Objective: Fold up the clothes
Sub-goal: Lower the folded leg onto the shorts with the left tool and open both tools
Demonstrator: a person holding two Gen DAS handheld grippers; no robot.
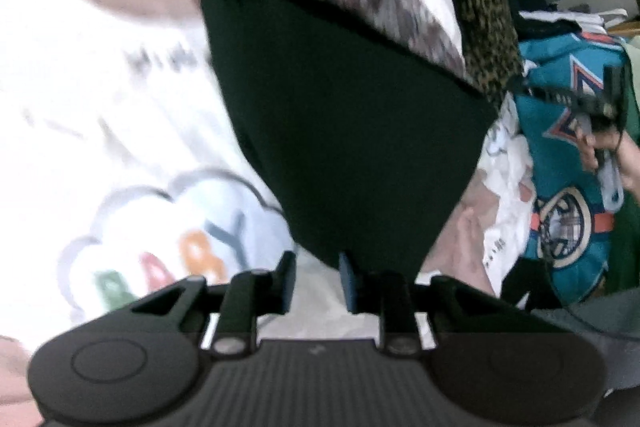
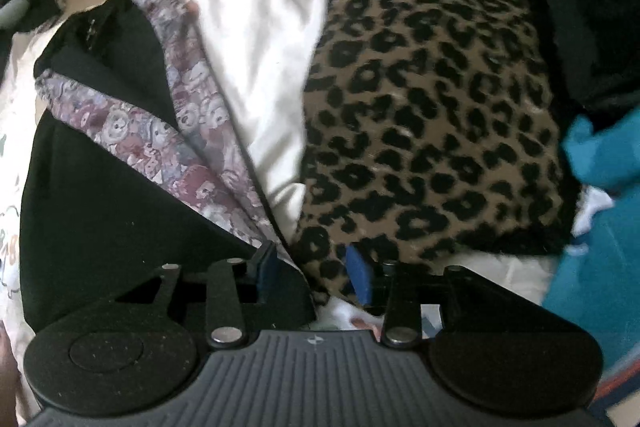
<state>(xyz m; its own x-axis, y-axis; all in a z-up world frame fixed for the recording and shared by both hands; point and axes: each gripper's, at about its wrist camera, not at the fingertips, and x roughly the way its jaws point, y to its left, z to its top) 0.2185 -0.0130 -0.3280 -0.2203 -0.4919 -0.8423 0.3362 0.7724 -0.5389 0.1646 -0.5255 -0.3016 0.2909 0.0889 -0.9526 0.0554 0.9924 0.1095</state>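
Cardboard backs the clothes pile; beside the leopard-print garment (image 2: 432,99) lies my black garment (image 2: 100,187), both hand-held grippers (image 1: 316,281) (image 2: 314,277) released.

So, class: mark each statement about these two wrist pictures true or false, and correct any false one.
1. The leopard-print garment lies beside the black garment. True.
2. The left gripper clamps the black garment. False: its jaws stand apart, pinching nothing.
3. A teal jersey lies at the right of the left wrist view. True.
4. The right gripper is shut. False: its blue pads stand apart.
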